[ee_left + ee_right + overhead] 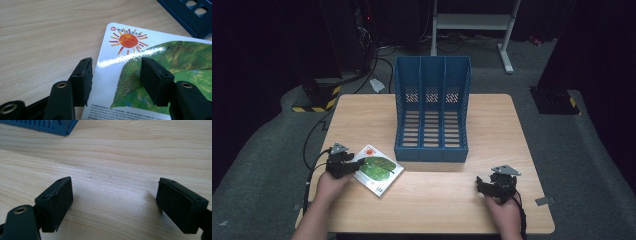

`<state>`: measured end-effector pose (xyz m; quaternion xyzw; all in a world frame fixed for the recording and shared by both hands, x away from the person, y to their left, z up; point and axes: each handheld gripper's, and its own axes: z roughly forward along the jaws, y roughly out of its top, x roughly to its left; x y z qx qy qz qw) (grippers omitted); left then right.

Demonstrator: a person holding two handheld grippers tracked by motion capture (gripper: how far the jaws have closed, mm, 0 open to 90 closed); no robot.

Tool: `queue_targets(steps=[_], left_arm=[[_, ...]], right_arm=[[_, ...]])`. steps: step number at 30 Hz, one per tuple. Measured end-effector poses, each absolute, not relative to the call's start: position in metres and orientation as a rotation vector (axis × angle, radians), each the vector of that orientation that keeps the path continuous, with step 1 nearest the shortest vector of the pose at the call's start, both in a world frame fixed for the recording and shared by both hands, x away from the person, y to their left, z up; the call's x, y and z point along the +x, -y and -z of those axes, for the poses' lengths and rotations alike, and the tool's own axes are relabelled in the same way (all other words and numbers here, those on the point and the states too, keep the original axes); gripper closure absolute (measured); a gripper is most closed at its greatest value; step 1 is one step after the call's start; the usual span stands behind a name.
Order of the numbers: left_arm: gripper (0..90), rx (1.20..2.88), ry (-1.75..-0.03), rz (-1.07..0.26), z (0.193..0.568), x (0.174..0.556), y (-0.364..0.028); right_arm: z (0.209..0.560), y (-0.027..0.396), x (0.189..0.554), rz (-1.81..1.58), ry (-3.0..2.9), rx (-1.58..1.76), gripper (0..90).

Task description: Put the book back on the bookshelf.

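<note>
Straddling the book [150, 62] edge, left gripper [115, 75] gapes; right gripper [115, 202] spread wide over table [112, 157]; book's far corner cropped.

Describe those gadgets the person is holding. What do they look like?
Each hand holds a black tool. The left gripper and right gripper each carry a grey three-cornered plate on top and trail a black cable. Up close, each ends in two blocky black jaws with rough-edged pads and brass-coloured rivets. The forearms are bare, no sleeves showing.

— Where's the left gripper [343, 162]?
— Near the table's [452, 200] front-left edge, held low in the left hand [329, 186], jaws apart.
— And the right gripper [497, 186]?
— Front-right, low, jaws spread wide.
</note>
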<state>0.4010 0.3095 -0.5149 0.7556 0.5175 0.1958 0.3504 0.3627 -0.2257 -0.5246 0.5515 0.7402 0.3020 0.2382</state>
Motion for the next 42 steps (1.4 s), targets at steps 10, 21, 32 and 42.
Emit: queue_targets(steps=[10,21,32,42], left_arm=[[44.8,1.917,-1.295,-0.521,0.52,0.378,-0.294],[46.2,1.928,-1.289,-0.505,0.519,0.354,-0.272],[46.6,1.949,-1.281,-0.477,0.517,0.325,-0.235],[46.6,1.953,-1.234,-0.42,0.519,0.319,-0.215]], right_arm=[[0.525,0.226,0.363,-0.829,-2.029,1.509,14.1],[0.525,0.226,0.363,-0.829,-2.03,1.508,14.2],[0.525,0.226,0.362,-0.831,-2.034,1.502,14.2],[0.525,0.226,0.362,-0.835,-2.037,1.498,14.2]])
